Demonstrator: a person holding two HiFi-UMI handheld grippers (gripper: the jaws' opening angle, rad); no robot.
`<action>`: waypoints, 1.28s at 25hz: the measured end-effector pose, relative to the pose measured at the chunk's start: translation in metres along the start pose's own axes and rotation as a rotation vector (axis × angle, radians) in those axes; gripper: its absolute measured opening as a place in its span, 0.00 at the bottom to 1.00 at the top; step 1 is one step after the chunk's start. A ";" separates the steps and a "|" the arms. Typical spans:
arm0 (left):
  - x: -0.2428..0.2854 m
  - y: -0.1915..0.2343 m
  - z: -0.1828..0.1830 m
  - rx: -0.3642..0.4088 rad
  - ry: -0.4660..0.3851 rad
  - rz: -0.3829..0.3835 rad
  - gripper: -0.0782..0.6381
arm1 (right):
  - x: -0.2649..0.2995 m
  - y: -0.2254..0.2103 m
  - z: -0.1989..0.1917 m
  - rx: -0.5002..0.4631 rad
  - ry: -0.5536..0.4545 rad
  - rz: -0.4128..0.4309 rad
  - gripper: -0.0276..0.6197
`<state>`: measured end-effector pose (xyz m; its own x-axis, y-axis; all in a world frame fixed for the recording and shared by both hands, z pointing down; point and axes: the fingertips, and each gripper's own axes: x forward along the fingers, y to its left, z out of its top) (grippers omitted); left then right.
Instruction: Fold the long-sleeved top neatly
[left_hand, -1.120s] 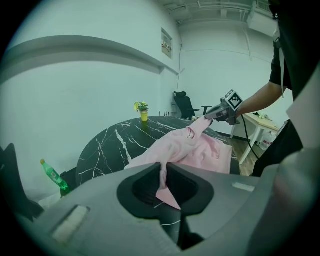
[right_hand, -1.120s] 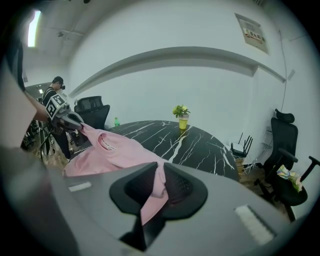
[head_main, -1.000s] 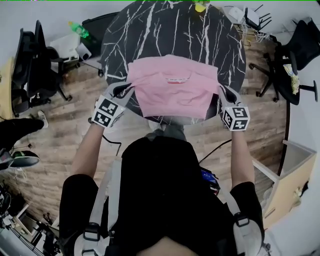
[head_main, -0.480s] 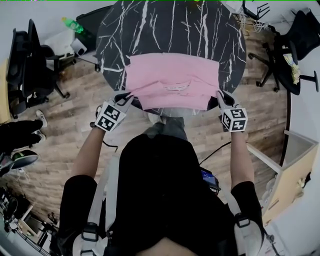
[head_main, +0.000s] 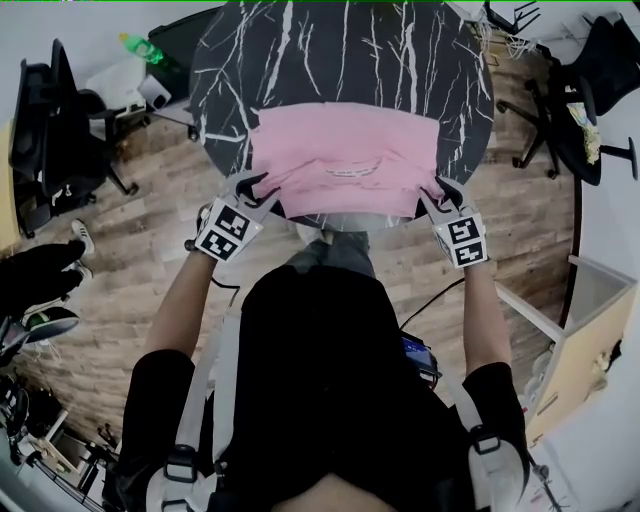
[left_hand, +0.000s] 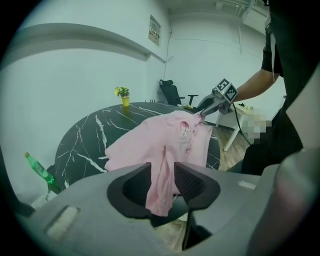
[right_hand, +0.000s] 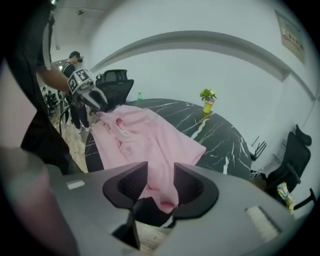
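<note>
- A pink top (head_main: 345, 160) lies spread flat along the near edge of a round black marble table (head_main: 340, 50). Its collar label faces up, and its two near corners reach just past the rim.
- The left gripper (head_main: 248, 188) is at the top's near left corner and the right gripper (head_main: 438, 195) at its near right corner, both angled down toward the table edge.
- Both pairs of jaws have just been opening. They stand apart, each with a loose fold of pink cloth hanging between the pads, unpinched.
- The cloth looks light, soft and limp. It will probably sag and wrinkle wherever it is unsupported, and slide easily on the smooth marble.
- The best holds appear to be corners and hem edges, taken on both sides together so any fold stays square.
</note>
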<state>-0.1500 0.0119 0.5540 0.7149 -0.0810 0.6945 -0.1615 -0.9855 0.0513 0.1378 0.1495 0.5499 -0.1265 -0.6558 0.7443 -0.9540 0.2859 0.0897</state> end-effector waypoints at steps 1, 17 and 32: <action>0.003 0.000 0.007 0.004 -0.007 -0.010 0.32 | 0.002 0.001 0.010 -0.019 -0.013 0.010 0.30; 0.059 -0.038 0.020 -0.042 0.120 -0.300 0.18 | 0.061 0.048 0.026 -0.136 0.138 0.183 0.19; 0.037 -0.071 0.009 0.100 0.069 -0.257 0.27 | 0.016 0.079 0.009 -0.151 0.016 0.166 0.15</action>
<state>-0.1055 0.0771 0.5695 0.6751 0.1801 0.7154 0.0892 -0.9826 0.1631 0.0585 0.1553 0.5633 -0.2729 -0.5798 0.7677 -0.8687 0.4914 0.0623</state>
